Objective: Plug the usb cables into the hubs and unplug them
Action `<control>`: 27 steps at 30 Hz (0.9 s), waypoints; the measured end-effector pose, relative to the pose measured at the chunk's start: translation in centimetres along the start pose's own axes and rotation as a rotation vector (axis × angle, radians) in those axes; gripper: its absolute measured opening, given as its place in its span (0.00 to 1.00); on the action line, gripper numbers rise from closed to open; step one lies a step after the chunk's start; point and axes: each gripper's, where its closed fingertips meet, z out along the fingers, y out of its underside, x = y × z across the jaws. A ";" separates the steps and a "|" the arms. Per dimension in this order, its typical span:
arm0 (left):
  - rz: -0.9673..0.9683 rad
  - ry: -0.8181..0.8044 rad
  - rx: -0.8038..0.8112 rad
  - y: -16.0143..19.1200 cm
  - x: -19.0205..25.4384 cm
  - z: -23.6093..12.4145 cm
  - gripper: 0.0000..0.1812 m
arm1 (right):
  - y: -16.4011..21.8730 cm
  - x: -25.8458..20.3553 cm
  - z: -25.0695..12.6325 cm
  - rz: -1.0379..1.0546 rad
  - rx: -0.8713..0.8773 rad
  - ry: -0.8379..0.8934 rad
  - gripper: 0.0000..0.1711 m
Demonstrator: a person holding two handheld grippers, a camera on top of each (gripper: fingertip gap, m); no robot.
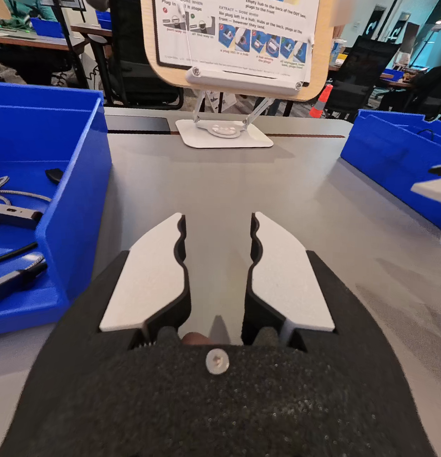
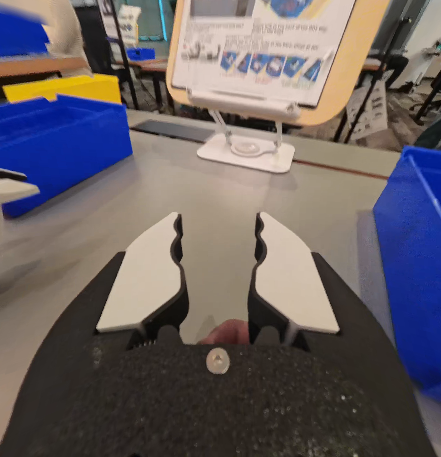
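Note:
My left gripper (image 1: pixel 218 218) is open and empty above the grey table (image 1: pixel 226 188). To its left a blue bin (image 1: pixel 73 222) holds grey hubs (image 1: pixel 14 215) and braided and black cables (image 1: pixel 21 195). My right gripper (image 2: pixel 219 218) is open and empty over the table (image 2: pixel 214 193), between a blue bin (image 2: pixel 66 148) at the left and a blue bin (image 2: pixel 417 259) at the right. The right gripper's tip shows at the right edge of the left wrist view (image 1: pixel 434 188). The left gripper's tip shows at the left edge of the right wrist view (image 2: pixel 9 185).
An instruction sheet on a wooden board (image 1: pixel 234 42) stands on a white stand (image 1: pixel 224 136) at the back of the table. A second blue bin (image 1: pixel 397 158) sits at the right. A yellow bin (image 2: pixel 66 86) lies behind the left blue bin. An orange cone (image 1: pixel 322 101) stands beyond the table.

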 end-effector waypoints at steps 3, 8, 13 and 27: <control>-0.004 0.005 0.009 0.2 0.1 -0.2 0.28 | 1.8 -0.5 0.0 0.037 -0.020 0.018 0.34; -0.004 0.031 0.006 0.3 0.4 -0.2 0.28 | 2.8 -0.8 0.3 0.031 -0.024 0.020 0.35; 0.020 0.084 -0.015 0.6 1.3 -0.3 0.27 | 3.0 -1.3 0.6 -0.002 -0.044 0.002 0.34; 1.104 0.371 -0.871 -0.1 -19.3 -0.2 0.26 | 3.3 -2.1 0.8 -0.009 -0.065 -0.058 0.32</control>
